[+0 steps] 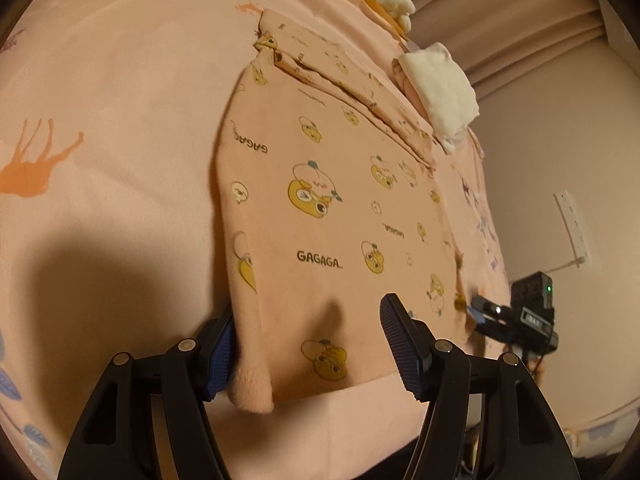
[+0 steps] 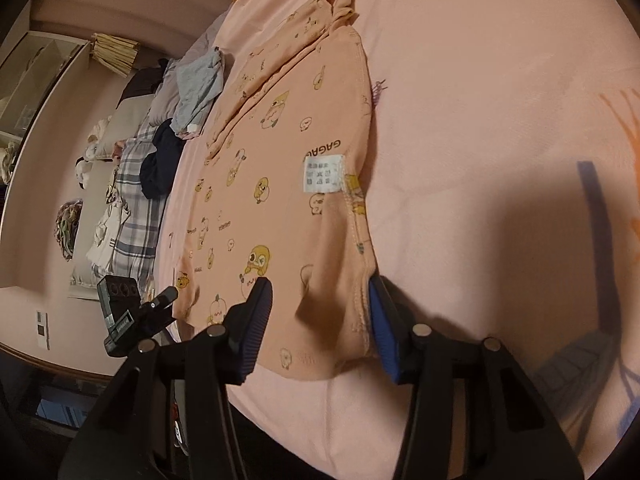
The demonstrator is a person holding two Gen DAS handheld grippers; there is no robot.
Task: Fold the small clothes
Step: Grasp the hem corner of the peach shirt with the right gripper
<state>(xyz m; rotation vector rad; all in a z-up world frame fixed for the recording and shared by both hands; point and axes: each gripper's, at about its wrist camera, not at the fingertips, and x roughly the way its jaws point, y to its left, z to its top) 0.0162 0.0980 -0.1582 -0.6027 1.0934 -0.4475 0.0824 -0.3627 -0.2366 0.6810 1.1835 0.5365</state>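
Now I have both hand-held grippers, left and right, spread wide, straddling the peach shirt's near hem on the bed.

Left hand-held gripper: black linkage arms with round silver rivets; blue ribbed pads on black fingers; right hand-held gripper built alike, same blue pads.

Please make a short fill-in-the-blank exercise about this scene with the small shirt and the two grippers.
1. The peach shirt bears the printed word ____.
2. The care label on the shirt is ____ in colour.
3. The jaws of the left gripper and the right gripper are ____.

Missing words: GAGAGA; white; open
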